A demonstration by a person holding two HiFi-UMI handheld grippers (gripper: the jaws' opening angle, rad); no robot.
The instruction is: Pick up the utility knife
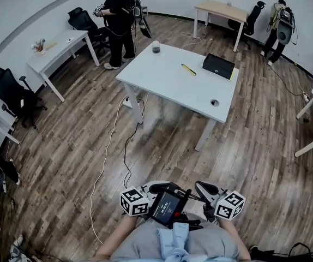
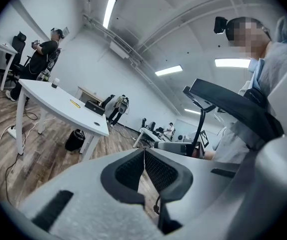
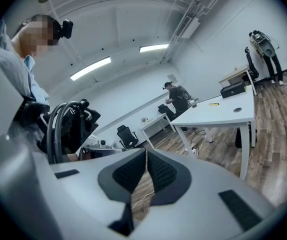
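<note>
We hold the left tool (image 2: 144,153) and the right tool (image 3: 146,152) low against our body, both clenched on nothing, pads touching. The yellow utility knife (image 1: 188,69) lies well away on the white tabletop (image 1: 162,86), near a black box (image 1: 218,66)

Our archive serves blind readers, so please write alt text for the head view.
A person holds the left tool and right tool close to the body, well short of a white table across the wood floor. On it lie a yellow utility knife, a black box and a cup; two other people stand beyond.
</note>
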